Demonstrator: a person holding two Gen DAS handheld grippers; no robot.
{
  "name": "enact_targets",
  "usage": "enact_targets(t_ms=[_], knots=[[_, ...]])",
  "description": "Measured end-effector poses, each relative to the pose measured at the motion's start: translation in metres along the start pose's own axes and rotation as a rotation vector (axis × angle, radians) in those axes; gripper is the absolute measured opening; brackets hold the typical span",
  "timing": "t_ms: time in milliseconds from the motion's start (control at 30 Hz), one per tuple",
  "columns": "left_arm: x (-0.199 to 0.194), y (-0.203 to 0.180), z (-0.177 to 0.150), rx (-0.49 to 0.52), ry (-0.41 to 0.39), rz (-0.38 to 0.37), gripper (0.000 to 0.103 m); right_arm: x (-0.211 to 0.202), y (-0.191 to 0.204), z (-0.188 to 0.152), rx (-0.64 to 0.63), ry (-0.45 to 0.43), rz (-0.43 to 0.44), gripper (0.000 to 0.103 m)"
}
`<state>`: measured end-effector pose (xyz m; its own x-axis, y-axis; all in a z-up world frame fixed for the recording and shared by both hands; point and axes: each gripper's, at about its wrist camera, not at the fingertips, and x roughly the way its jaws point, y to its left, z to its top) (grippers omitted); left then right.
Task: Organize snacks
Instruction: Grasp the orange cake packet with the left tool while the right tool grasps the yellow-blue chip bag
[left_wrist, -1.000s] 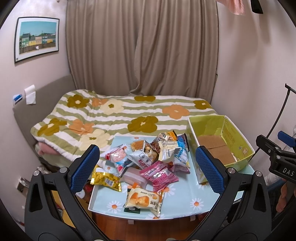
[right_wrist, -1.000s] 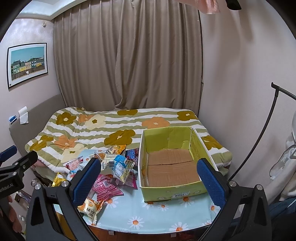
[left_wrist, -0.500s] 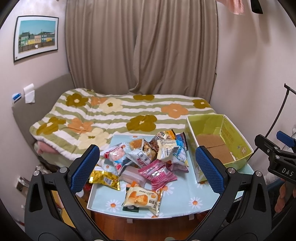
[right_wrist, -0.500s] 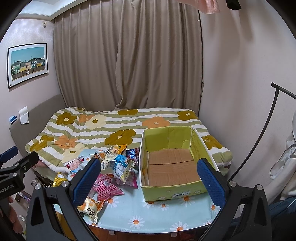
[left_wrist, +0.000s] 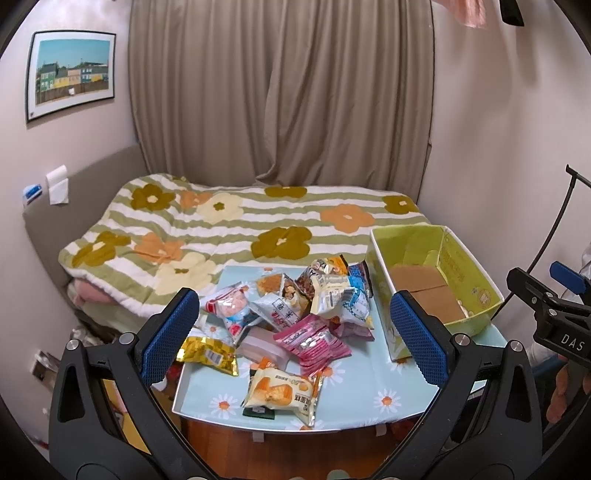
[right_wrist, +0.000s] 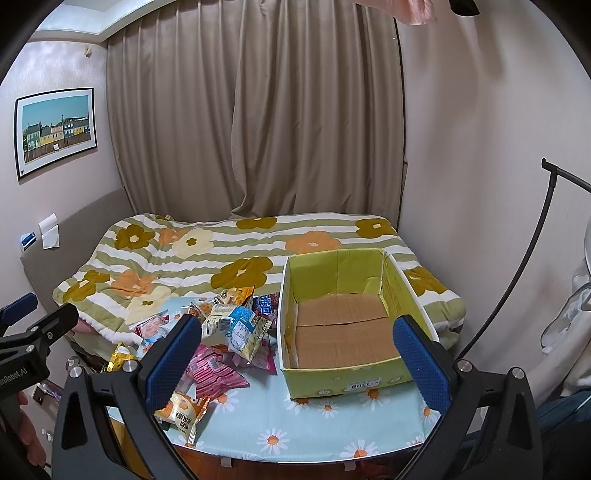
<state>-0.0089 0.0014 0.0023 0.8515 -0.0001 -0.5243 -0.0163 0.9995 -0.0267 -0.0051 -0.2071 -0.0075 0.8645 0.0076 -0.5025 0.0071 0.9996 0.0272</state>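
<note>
A pile of snack packets (left_wrist: 295, 314) lies on a small table with a daisy-print cloth (left_wrist: 354, 391). An orange bun packet (left_wrist: 280, 393) lies nearest the front edge, a pink packet (left_wrist: 314, 341) and a gold packet (left_wrist: 208, 356) behind it. An empty yellow-green cardboard box (right_wrist: 343, 317) stands at the table's right. My left gripper (left_wrist: 291, 339) is open and empty above the pile. My right gripper (right_wrist: 299, 362) is open and empty in front of the box. The pile also shows in the right wrist view (right_wrist: 229, 332).
A bed with a striped flower quilt (left_wrist: 229, 229) lies right behind the table. Beige curtains (left_wrist: 280, 92) hang at the back. A wall is close on the right, with a thin black stand (right_wrist: 517, 280). The table's front edge (left_wrist: 295, 428) is near me.
The left gripper has edged slightly lower and closer to the pile. The right gripper has hardly moved. Both stay open and empty.
</note>
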Motion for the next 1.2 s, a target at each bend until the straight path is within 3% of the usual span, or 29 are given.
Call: enact_targets(t_ms=[233,367,800,1000,1200], knots=[[-0.002,0.008,0.005,-0.001,0.001,0.038,0.103,0.004,0.002,-0.008,-0.001,0.018,0.029,0.103],[0.010,0.022,0.005,-0.024,0.053,0.049,0.102,0.016,0.002,-0.010,-0.014,0.065,0.058,0.103],[0.106,0.022,-0.078,-0.059,0.405,0.017,0.102,0.099,0.015,-0.018,-0.171,0.206,0.238,0.103],[0.160,0.020,-0.121,-0.033,0.566,0.004,0.102,0.142,0.032,-0.027,-0.263,0.270,0.277,0.103],[0.204,0.023,-0.147,0.020,0.671,-0.012,0.102,0.178,0.051,-0.029,-0.374,0.317,0.292,0.103]])
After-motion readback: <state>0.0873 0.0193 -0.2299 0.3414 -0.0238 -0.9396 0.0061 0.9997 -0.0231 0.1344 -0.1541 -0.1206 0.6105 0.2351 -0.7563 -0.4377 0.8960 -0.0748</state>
